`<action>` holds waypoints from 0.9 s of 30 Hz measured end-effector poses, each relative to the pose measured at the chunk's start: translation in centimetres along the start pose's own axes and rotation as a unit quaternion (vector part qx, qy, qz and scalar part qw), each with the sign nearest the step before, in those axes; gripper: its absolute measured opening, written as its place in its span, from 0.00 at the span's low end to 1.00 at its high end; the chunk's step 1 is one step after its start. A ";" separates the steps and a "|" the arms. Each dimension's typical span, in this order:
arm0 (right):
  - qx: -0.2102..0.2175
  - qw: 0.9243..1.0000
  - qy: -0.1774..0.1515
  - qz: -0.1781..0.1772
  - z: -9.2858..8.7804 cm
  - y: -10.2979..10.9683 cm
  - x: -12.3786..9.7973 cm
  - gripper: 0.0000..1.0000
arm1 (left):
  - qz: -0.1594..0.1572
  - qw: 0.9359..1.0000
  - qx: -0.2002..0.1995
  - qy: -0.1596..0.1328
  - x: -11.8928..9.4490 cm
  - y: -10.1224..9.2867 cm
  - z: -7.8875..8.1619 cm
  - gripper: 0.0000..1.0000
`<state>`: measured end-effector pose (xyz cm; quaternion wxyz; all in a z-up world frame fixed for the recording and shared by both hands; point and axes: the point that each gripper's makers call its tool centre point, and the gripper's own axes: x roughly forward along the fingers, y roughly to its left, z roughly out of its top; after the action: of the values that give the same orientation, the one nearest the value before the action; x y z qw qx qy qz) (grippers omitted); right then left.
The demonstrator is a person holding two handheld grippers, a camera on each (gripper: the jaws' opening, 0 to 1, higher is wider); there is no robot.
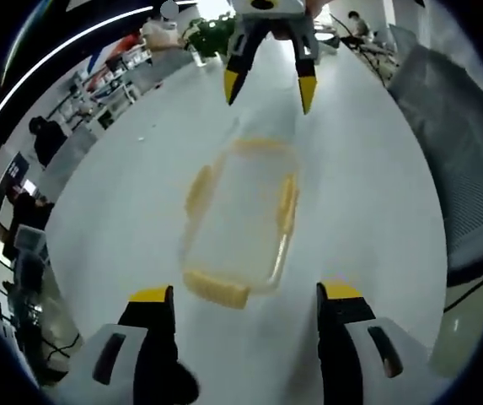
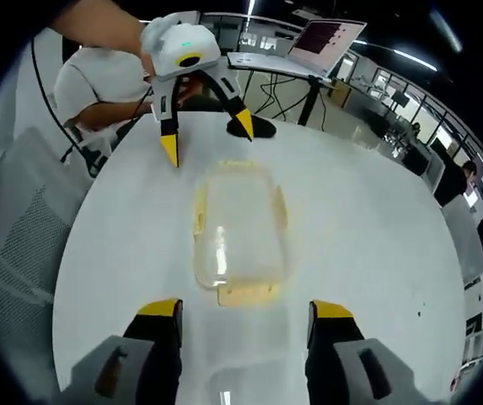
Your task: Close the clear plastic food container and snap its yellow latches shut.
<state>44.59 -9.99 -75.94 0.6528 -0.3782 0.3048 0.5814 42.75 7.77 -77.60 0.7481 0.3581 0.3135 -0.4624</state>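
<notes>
Clear container (image 1: 239, 221) on white table (image 1: 367, 186), nothing visible inside; left gripper (image 1: 245, 297), right gripper (image 2: 245, 308) jaws apart.

The left gripper view looks steeply down over the white table (image 1: 376, 194) from one end of the clear container (image 1: 239, 224), close above it. The right gripper view faces back from the opposite end (each shows the other gripper at its top), sharing the container (image 2: 239, 232) and the tabletop (image 2: 367, 245) mid-frame.
</notes>
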 end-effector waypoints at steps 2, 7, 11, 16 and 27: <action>-0.004 1.000 0.004 0.002 -0.1 -0.1 0.3 0.58 | -0.002 1.000 0.000 0.000 0.2 0.2 0.0 0.66; -0.007 1.000 0.006 0.008 -0.2 -0.2 0.5 0.58 | -0.008 1.000 0.012 0.006 0.5 0.5 -0.1 0.66; -0.007 1.000 0.008 0.014 -0.2 -0.1 1.0 0.58 | -0.009 1.000 0.011 0.007 0.8 1.1 -0.1 0.65; -0.012 1.000 0.014 0.021 -0.3 -0.1 1.7 0.58 | -0.016 0.999 0.023 0.016 1.1 1.4 -0.5 0.65; -0.009 0.999 0.024 0.028 -0.8 -0.6 2.7 0.57 | -0.049 0.997 0.046 0.039 1.9 1.2 -1.2 0.65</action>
<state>45.56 -9.32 -78.53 0.6252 -0.3889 0.3258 0.5930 44.40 8.26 -79.54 0.6946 0.3935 0.3382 -0.4984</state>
